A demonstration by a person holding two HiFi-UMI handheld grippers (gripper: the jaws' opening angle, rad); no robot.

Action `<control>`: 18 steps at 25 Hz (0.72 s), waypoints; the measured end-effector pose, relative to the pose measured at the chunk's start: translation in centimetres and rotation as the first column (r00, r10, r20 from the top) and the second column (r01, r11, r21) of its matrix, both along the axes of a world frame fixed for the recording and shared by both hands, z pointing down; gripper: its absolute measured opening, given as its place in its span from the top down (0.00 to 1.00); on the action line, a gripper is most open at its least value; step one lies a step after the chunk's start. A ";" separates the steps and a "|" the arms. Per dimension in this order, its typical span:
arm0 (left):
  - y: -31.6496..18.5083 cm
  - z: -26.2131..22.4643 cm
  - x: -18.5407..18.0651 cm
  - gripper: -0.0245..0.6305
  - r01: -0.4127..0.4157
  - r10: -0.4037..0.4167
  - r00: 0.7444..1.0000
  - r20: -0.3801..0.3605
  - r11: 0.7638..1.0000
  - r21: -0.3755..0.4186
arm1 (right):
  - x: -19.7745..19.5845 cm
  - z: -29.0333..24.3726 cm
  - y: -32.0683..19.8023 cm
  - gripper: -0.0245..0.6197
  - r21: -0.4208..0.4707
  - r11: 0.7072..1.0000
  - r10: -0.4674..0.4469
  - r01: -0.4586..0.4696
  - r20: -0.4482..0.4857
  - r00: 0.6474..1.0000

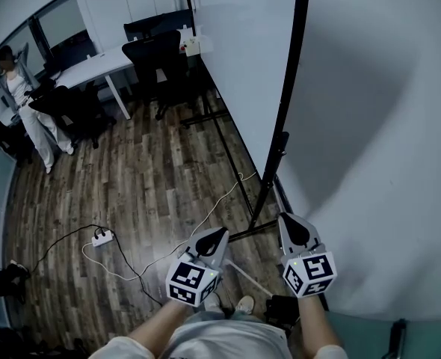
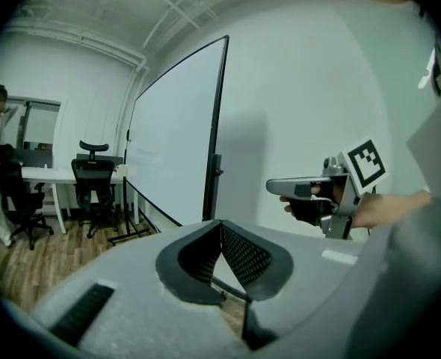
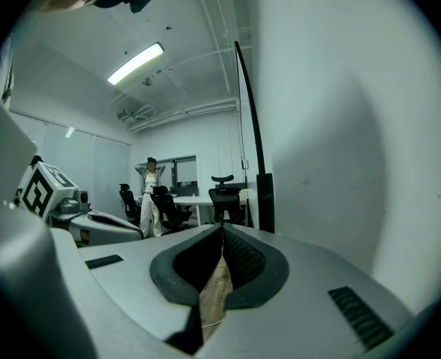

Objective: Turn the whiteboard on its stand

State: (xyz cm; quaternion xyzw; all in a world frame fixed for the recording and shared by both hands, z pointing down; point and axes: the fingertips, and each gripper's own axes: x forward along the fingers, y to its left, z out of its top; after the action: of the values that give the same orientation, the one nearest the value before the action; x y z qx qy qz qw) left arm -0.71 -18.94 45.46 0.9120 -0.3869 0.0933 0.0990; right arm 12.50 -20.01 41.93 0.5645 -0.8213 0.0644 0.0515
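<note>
The whiteboard (image 1: 235, 58) is the largest item. It stands upright on its black stand (image 1: 259, 200) on the wood floor (image 1: 146, 178), just beside the white wall (image 1: 385, 126), ahead of both grippers and touching neither. In the right gripper view it appears edge-on as a thin dark frame (image 3: 252, 126). Beyond it stand a white desk (image 1: 93, 66) and black office chairs (image 1: 157, 58), with a person (image 1: 34, 118) beside them. The left gripper (image 1: 213, 239) and right gripper (image 1: 295, 230) are held side by side, low in the head view, near the stand's foot. Both claws are clenched, jaws together and empty. A white power strip (image 1: 102, 238) with its cable lies on the floor to the left.
</note>
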 end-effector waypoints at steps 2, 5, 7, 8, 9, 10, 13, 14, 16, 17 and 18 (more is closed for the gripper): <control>-1.2 -0.4 0.1 0.95 -0.003 0.003 1.000 0.001 1.000 0.010 | 0.5 -0.1 -1.3 0.95 0.001 1.000 0.016 -0.016 0.007 1.000; -3.1 -0.8 0.6 0.95 -0.011 0.011 1.000 -0.004 1.000 0.020 | 1.4 -0.4 -3.3 0.95 0.005 0.999 0.042 -0.043 0.019 0.999; -4.2 -1.0 0.9 0.95 -0.013 0.013 1.000 -0.012 1.000 0.017 | 1.9 -0.6 -4.7 0.95 0.010 0.998 0.056 -0.056 0.015 0.998; -4.7 -1.1 1.0 0.95 -0.012 0.013 1.000 -0.016 1.000 0.017 | 2.1 -0.7 -5.3 0.95 0.013 0.998 0.059 -0.059 0.011 0.998; -5.2 -1.1 1.1 0.95 -0.012 0.013 1.000 -0.017 1.000 0.019 | 2.2 -0.8 -6.0 0.95 0.016 0.998 0.061 -0.061 0.007 0.998; -5.6 -1.2 1.2 0.95 -0.013 0.013 1.000 -0.014 1.000 0.021 | 2.3 -0.9 -6.6 0.95 0.019 0.998 0.063 -0.063 0.004 0.998; -6.4 -1.1 1.4 0.95 -0.019 0.019 1.000 -0.002 1.000 0.020 | 2.3 -1.2 -8.2 0.95 0.024 0.997 0.069 -0.069 -0.002 0.998; -6.6 -1.0 1.5 0.95 -0.022 0.022 1.000 -0.001 1.000 0.020 | 2.4 -1.3 -8.7 0.95 0.024 0.997 0.068 -0.068 -0.005 0.998; -7.1 -0.9 1.8 0.95 -0.024 0.024 1.000 -0.003 0.999 0.021 | 2.5 -1.1 -9.7 0.95 0.017 0.998 0.061 -0.061 -0.006 0.998; -7.3 -0.9 1.9 0.95 -0.025 0.025 1.000 -0.004 0.999 0.022 | 2.5 -0.9 -10.1 0.94 0.012 0.998 0.058 -0.058 -0.005 0.998; -7.5 -0.9 2.0 0.95 -0.026 0.026 1.000 -0.004 0.999 0.023 | 2.5 -0.7 -10.5 0.92 0.006 0.998 0.057 -0.057 -0.003 0.998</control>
State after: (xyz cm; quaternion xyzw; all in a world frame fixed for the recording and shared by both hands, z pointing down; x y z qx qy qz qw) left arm 1.27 -26.44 44.55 0.9182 -0.3759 0.0884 0.0882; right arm 15.03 -30.54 41.22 0.5878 -0.8051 0.0625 0.0495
